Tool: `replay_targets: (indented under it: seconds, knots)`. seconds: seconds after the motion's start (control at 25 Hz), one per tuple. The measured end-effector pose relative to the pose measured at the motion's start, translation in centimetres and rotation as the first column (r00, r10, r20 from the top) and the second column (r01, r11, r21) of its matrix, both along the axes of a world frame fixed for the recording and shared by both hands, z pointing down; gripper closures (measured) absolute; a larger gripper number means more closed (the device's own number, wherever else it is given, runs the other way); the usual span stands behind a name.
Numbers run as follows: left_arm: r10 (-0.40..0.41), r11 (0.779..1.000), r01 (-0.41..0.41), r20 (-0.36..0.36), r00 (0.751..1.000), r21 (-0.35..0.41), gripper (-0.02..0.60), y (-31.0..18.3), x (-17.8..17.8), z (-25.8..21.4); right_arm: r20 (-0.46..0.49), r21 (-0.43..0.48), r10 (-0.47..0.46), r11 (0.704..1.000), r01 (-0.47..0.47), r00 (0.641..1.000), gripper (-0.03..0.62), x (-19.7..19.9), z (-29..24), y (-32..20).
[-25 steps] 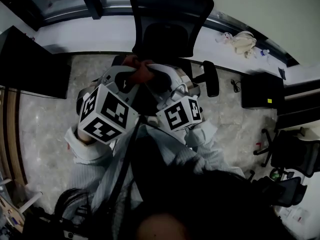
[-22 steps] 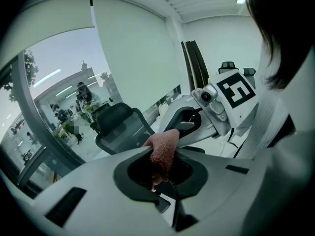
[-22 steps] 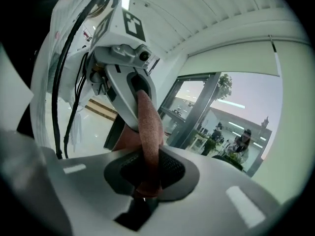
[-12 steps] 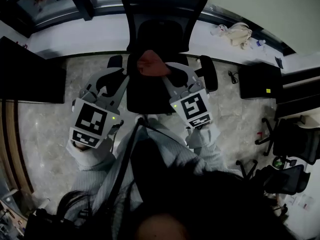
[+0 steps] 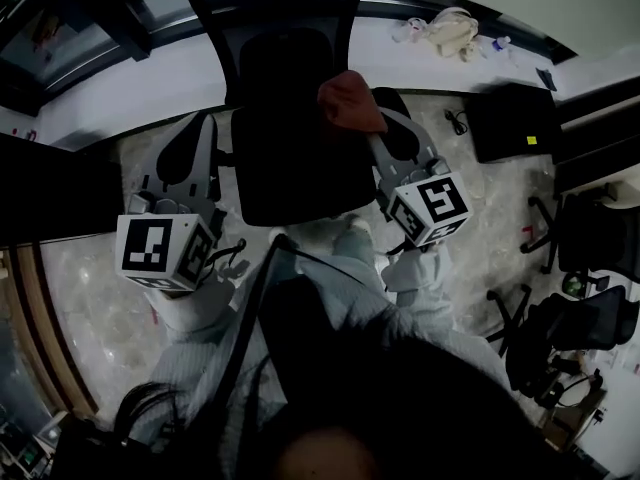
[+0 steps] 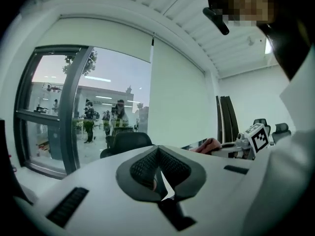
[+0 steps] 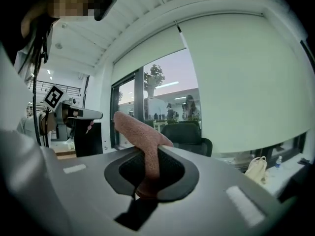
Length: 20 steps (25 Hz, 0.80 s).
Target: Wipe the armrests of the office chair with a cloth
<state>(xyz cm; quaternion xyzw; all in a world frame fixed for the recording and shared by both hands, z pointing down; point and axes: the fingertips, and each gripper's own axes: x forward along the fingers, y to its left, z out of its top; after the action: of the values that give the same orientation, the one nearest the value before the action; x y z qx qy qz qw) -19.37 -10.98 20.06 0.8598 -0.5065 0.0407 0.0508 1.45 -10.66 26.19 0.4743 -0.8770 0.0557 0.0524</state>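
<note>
**A:** Where is the cloth (image 5: 350, 103)?

**B:** Upper centre of the frame, clamped in the right hand-held gripper (image 5: 370, 128), whose jaws have just been closing on it. It sits by the office chair (image 5: 300, 168) armrest (image 5: 392, 96), probably staged for wiping.

**A:** And the left hand-held gripper (image 5: 193, 126)?

**B:** Clenched and empty, left of the seat. Earlier both grippers met at the cloth over the seat. Now they stand well apart.

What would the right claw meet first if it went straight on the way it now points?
Probably the office chair's backrest: it shows behind the cloth held in the right claw, though depth is unclear.
</note>
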Motion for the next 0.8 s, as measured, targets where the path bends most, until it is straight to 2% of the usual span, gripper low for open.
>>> replay_targets:
  seconds: [0.2,0.36,0.52,0.68,0.8]
  knots:
    - [-0.006,0.999,0.006,0.000,1.000,0.035,0.578,-1.0,8.7,-0.5,0.016,0.018,0.030,0.999,-0.031,0.999,0.559,9.3,0.1,-0.8]
    - [-0.030,0.999,0.030,-0.016,0.999,0.034,0.578,-1.7,19.2,-0.4,0.014,0.009,-0.001,1.000,0.001,1.000,0.557,19.2,0.2,-1.5]
    - [-0.096,0.994,0.098,-0.039,0.995,0.040,0.578,-1.9,28.7,-0.1,0.004,-0.025,-0.069,0.997,0.069,0.998,0.557,27.9,0.8,-2.0]
    - [-0.137,0.990,0.138,-0.050,0.989,0.020,0.578,-0.7,35.2,0.8,-0.030,-0.086,-0.165,0.983,0.162,0.986,0.557,33.1,2.8,-1.1]
    - [-0.151,0.988,0.151,-0.030,0.988,-0.014,0.578,0.2,37.5,2.0,-0.028,-0.132,-0.244,0.962,0.238,0.969,0.557,33.8,5.1,-0.3]
